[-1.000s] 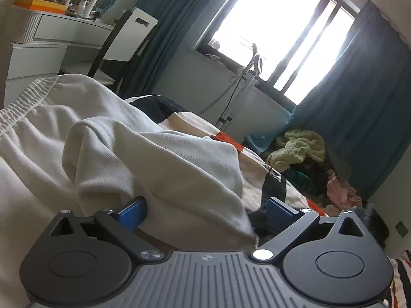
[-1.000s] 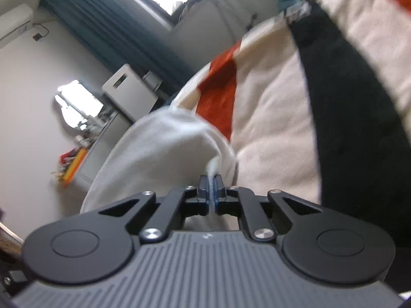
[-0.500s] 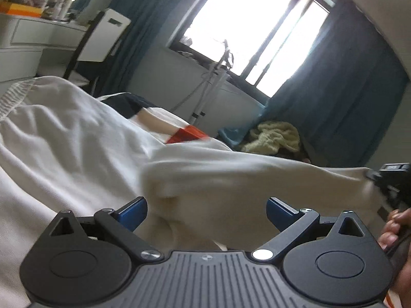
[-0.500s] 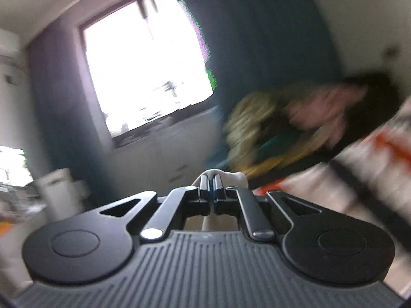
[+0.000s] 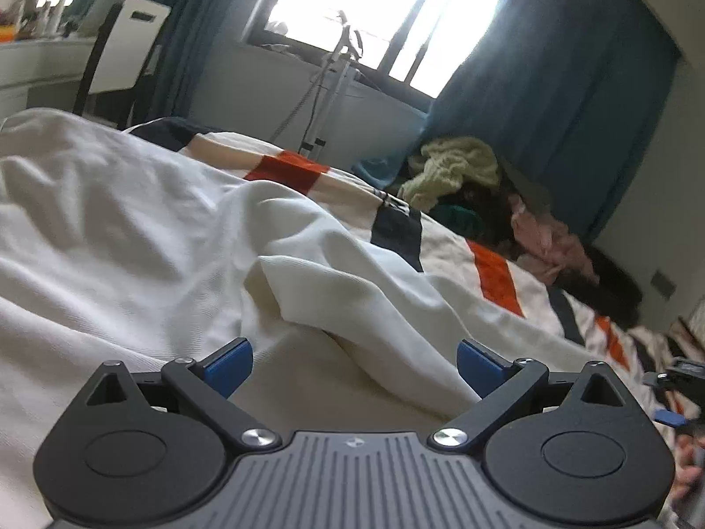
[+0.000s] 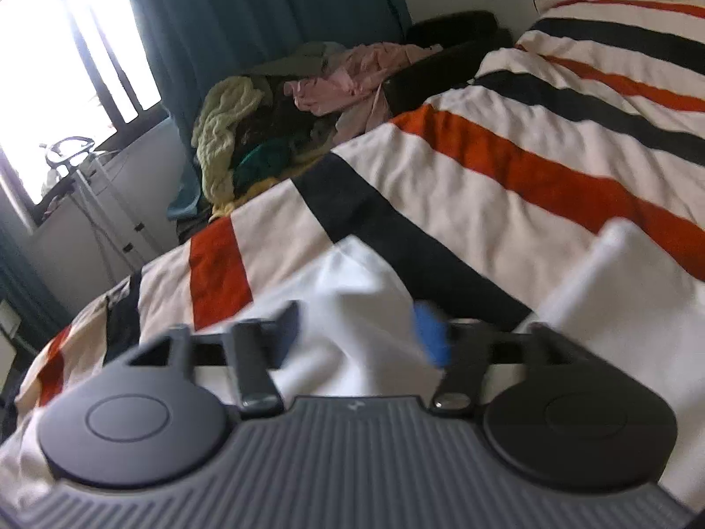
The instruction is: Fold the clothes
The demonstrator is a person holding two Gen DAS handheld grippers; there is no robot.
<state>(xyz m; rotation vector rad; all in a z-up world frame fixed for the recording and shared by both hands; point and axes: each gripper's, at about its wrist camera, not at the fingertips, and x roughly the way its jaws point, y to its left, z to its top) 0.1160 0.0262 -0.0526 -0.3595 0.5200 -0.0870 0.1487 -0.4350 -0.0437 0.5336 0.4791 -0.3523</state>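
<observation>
A cream-white garment (image 5: 145, 238) lies rumpled across the striped bed cover (image 5: 493, 273), with one fold running toward the lower right. My left gripper (image 5: 354, 363) hangs open just above the cloth, its blue pads wide apart and holding nothing. In the right wrist view the same white garment (image 6: 352, 291) lies on the striped cover (image 6: 528, 167). My right gripper (image 6: 359, 335) is open over it, blurred, with cloth lying loose between its spread fingers. The right gripper (image 5: 674, 392) also shows at the far right edge of the left wrist view, with a hand beneath it.
A heap of clothes (image 5: 467, 176) in yellow-green, pink and dark colours sits past the bed by the blue curtains (image 5: 551, 79). A bright window (image 5: 387, 9), a metal stand (image 5: 335, 70), and a white desk with a chair (image 5: 123, 48) line the far side. A striped pillow (image 6: 625, 13) lies at the bedhead.
My right gripper held the white cloth shut, swept it out to the right, and has now opened and let it go. The garment lies stretched flatter. The left gripper stayed open.
</observation>
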